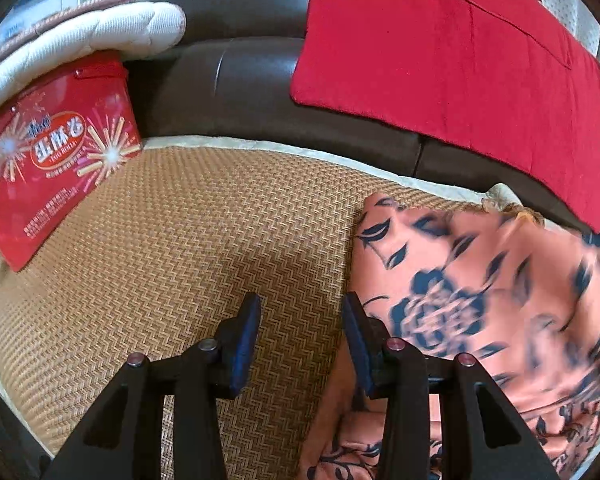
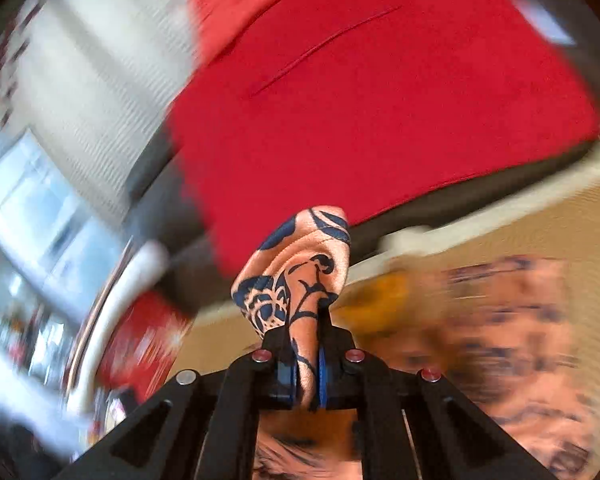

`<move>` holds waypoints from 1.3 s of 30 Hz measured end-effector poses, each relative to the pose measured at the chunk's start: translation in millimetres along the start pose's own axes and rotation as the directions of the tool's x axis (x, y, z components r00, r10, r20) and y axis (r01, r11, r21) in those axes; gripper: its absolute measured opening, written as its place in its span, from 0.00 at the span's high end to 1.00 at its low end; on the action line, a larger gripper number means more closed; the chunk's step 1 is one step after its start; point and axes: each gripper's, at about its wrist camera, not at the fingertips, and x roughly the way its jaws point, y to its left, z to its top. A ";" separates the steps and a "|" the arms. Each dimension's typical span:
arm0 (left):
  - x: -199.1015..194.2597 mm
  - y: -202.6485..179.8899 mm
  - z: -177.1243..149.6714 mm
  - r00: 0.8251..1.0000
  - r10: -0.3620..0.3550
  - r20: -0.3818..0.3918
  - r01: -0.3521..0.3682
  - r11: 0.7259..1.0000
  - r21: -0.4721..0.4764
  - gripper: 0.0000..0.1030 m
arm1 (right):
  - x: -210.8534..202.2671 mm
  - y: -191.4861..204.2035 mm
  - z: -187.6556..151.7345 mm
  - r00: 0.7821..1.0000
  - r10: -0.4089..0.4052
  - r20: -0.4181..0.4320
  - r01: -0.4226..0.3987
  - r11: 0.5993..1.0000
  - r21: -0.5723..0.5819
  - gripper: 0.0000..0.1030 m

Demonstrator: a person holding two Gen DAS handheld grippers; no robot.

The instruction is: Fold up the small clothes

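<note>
A small orange garment with a dark blue flower print (image 1: 480,304) lies on the woven mat (image 1: 172,248), blurred by motion. My left gripper (image 1: 302,340) is open and empty above the mat, its right finger at the garment's left edge. My right gripper (image 2: 305,364) is shut on a bunched fold of the orange garment (image 2: 300,268), which sticks up between the blue pads. More of the garment (image 2: 512,344) lies blurred on the mat to the right in the right wrist view.
A red snack box (image 1: 56,160) leans at the mat's left. A red cushion (image 1: 452,56) rests on the dark sofa back (image 1: 236,80); it also fills the right wrist view (image 2: 380,112). A white padded cushion (image 1: 84,36) lies above the box.
</note>
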 end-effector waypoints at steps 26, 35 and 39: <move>-0.8 -100.2 0.4 0.993 0.007 0.120 -0.033 0.975 0.218 0.43 | 9.0 -171.4 -6.5 0.991 -0.074 -0.110 0.101 0.958 0.269 0.29; 37.8 -79.0 -7.4 0.982 0.186 0.035 -0.189 0.956 0.223 0.42 | 66.8 -161.9 -5.0 0.954 -0.256 -0.155 0.280 0.948 0.153 0.86; 35.0 -72.5 -8.7 0.973 0.223 0.052 -0.229 0.950 0.211 0.48 | 25.5 -125.6 -4.0 0.973 -0.231 -0.012 0.231 0.968 0.096 0.89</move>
